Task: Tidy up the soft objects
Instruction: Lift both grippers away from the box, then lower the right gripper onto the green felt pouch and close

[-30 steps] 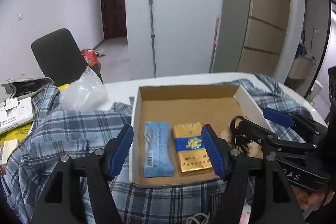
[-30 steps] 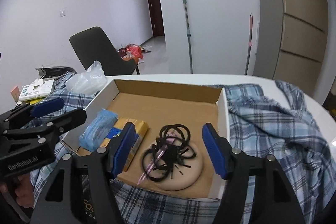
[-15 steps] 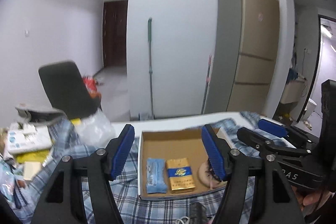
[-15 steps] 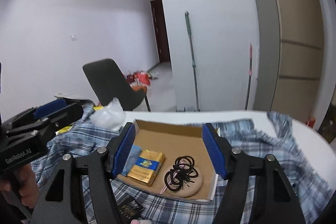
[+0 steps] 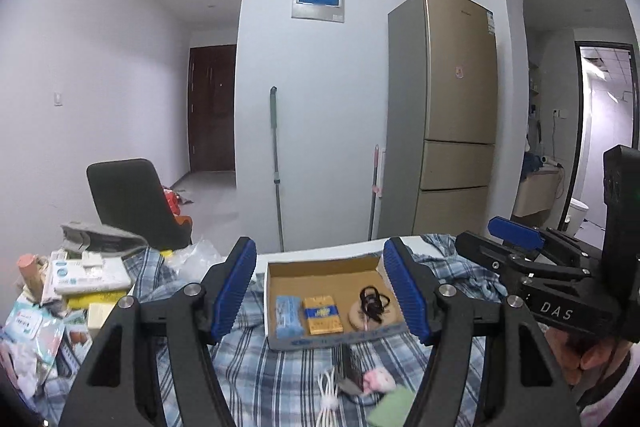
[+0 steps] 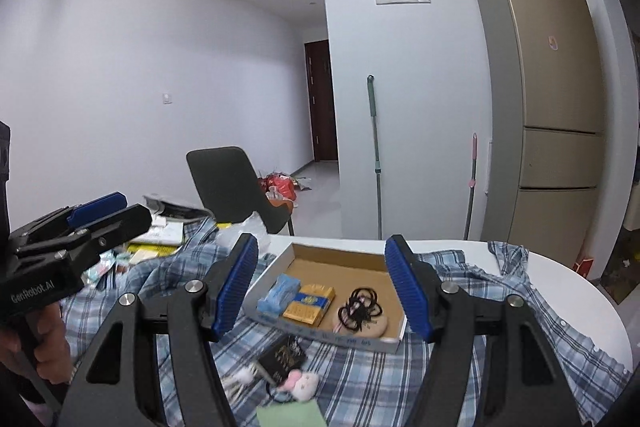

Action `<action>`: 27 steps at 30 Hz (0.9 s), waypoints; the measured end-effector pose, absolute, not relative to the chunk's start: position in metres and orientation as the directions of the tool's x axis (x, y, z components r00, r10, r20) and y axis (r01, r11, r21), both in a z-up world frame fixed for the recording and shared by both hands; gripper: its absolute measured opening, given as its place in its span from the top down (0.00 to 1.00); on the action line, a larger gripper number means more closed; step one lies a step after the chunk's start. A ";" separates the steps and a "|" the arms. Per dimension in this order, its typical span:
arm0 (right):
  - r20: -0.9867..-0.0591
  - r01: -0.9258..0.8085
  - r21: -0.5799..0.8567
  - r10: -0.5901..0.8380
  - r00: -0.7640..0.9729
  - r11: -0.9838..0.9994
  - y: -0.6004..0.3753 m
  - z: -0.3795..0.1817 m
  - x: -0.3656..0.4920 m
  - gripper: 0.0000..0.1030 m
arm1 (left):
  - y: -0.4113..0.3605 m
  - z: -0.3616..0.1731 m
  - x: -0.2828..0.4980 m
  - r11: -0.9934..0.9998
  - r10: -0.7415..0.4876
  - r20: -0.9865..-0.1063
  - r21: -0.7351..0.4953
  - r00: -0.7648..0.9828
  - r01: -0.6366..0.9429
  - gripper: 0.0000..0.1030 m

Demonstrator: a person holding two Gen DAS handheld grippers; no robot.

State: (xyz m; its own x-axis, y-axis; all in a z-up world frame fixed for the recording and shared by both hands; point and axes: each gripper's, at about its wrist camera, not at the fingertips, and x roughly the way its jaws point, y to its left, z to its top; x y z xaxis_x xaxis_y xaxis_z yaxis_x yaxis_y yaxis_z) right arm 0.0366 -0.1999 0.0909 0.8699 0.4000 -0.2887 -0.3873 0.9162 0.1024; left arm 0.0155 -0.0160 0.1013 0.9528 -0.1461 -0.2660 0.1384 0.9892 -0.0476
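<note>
Left wrist view: my left gripper (image 5: 322,293) has jaws apart, nothing between them. The cardboard box (image 5: 320,269) lies on the plaid shirt (image 5: 280,367); inside it, the blue packet (image 5: 288,313), yellow pack (image 5: 322,315), hair ties (image 5: 374,301).

Right wrist view: my right gripper (image 6: 322,285) is parted, empty. A pink plush (image 6: 304,383) lies just before the box.

**Clearance over table**

Both grippers are held above the plaid shirt (image 6: 472,311) with jaws apart and nothing between them. The air over the cardboard box (image 6: 280,263) is unobstructed. Box floor: 3 items fill the near half; the far half is bare. Clutter pile (image 5: 72,287) blocks the left side. Small items (image 6: 288,375) lie just before the box.
</note>
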 end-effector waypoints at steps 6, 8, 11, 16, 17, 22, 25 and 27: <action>-0.291 -0.393 0.100 0.405 0.867 0.914 -0.200 0.064 0.014 0.37 | -0.006 0.073 -0.014 0.987 -0.158 -0.277 -0.076 0.948 0.142 0.33; -0.307 -0.404 0.098 0.414 0.857 0.910 -0.200 0.054 0.011 0.37 | -0.005 0.062 -0.017 0.987 -0.160 -0.291 -0.079 0.943 0.143 0.33; -0.334 -0.409 0.087 0.413 0.847 0.908 -0.198 0.039 0.008 0.37 | -0.003 0.043 -0.013 0.985 -0.167 -0.321 -0.104 0.932 0.140 0.33; -0.399 -0.403 0.093 0.405 0.822 0.910 -0.195 0.014 0.016 0.37 | -0.007 0.017 -0.002 0.985 -0.170 -0.366 -0.098 0.915 0.144 0.33; -0.416 -0.401 0.096 0.403 0.816 0.911 -0.195 0.010 0.020 0.37 | -0.007 0.012 -0.001 0.986 -0.164 -0.372 -0.088 0.914 0.141 0.33; -0.491 -0.387 0.116 0.391 0.778 0.915 -0.196 -0.009 0.036 0.37 | -0.007 -0.007 0.006 0.989 -0.145 -0.407 -0.067 0.902 0.129 0.33; -0.551 -0.373 0.127 0.378 0.744 0.919 -0.195 -0.020 0.047 0.37 | -0.004 -0.012 0.006 0.992 -0.126 -0.410 -0.072 0.903 0.106 0.33; -0.574 -0.386 0.147 0.397 0.716 0.911 -0.195 -0.025 0.051 0.37 | -0.003 -0.012 0.007 0.991 -0.131 -0.412 -0.080 0.902 0.107 0.32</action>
State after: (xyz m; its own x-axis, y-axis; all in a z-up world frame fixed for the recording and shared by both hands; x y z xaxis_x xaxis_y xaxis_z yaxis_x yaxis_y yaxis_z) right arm 0.0507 -0.1948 -0.0251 0.7164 0.3965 -0.5740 -0.3860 0.9107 0.1473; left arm 0.0072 -0.0030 -0.0125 0.9017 -0.1308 -0.4121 0.1073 0.9910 -0.0798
